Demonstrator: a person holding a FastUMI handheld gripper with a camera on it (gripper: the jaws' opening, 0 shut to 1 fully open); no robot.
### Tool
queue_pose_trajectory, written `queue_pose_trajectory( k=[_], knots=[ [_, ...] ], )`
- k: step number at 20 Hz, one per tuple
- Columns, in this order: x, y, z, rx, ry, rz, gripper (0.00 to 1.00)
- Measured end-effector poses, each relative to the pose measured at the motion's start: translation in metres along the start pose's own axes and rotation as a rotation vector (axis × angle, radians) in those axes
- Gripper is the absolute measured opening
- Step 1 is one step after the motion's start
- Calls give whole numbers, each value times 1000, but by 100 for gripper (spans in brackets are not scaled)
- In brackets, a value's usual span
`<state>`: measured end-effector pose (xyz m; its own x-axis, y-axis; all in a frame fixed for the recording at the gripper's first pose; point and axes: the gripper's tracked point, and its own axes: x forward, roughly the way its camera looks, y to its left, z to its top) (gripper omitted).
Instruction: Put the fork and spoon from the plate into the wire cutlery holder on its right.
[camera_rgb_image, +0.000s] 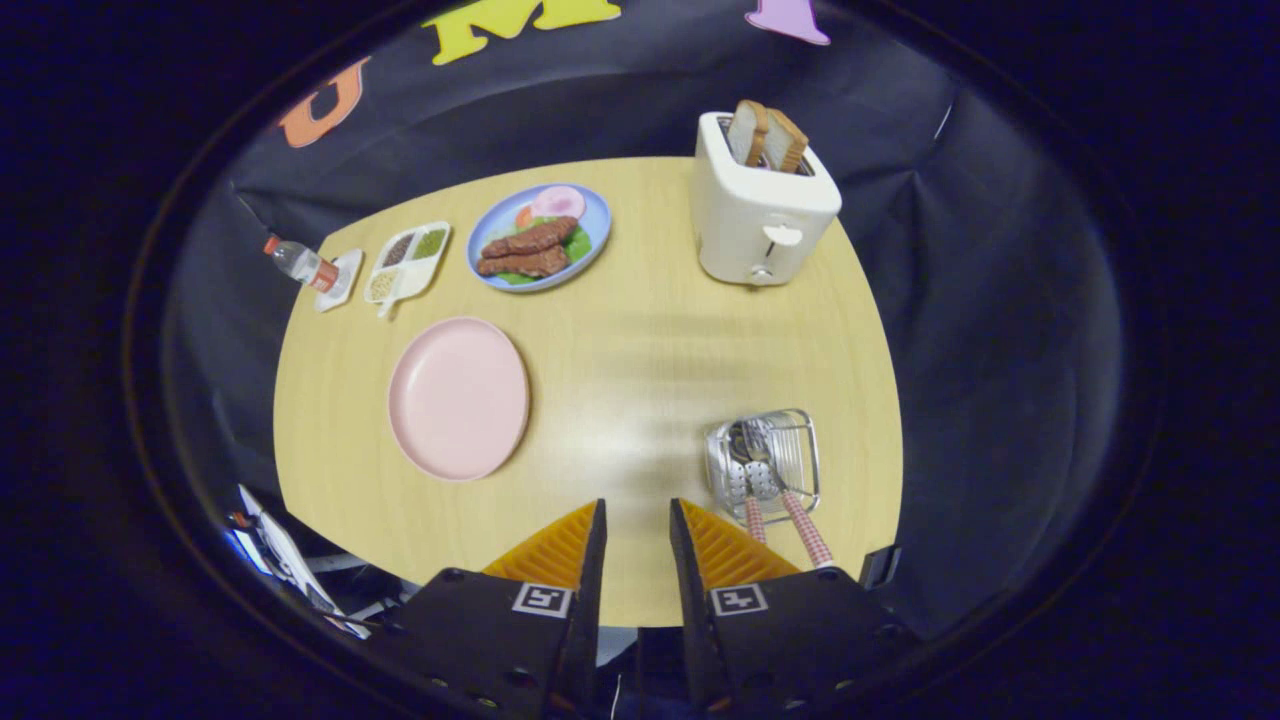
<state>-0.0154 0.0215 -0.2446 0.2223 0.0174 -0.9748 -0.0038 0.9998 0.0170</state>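
Note:
The wire cutlery holder stands on the wooden table just ahead of my right finger. The fork and the spoon both stand in it with their checked handles sticking out toward me. The pink plate lies bare, ahead and to the left of my fingers. My gripper hangs above the table's near edge, its fingers a narrow gap apart with nothing between them.
A white toaster with two bread slices stands beyond the holder. A blue plate of food, a divided white tray and a small bottle line the far left. The table ends close below my fingers.

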Motion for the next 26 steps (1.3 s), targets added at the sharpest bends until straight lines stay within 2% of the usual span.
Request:
queue_pose_trajectory(
  k=[1,5,8,10,13,16,22,26],
  knots=[
    [-4,7,3,-9,-34,-8,41],
    [-24,40,11,-98,-179,-39,48],
    [-46,71,19,-125,-307,-32,64],
    [-65,87,26,-114,-398,-29,75],
    [-98,106,40,-88,-564,-29,79],
    [-132,117,50,-42,-713,-26,90],
    [-215,112,64,-14,-1040,-85,94],
    [-267,114,56,9,-1170,-125,96]
  ],
)
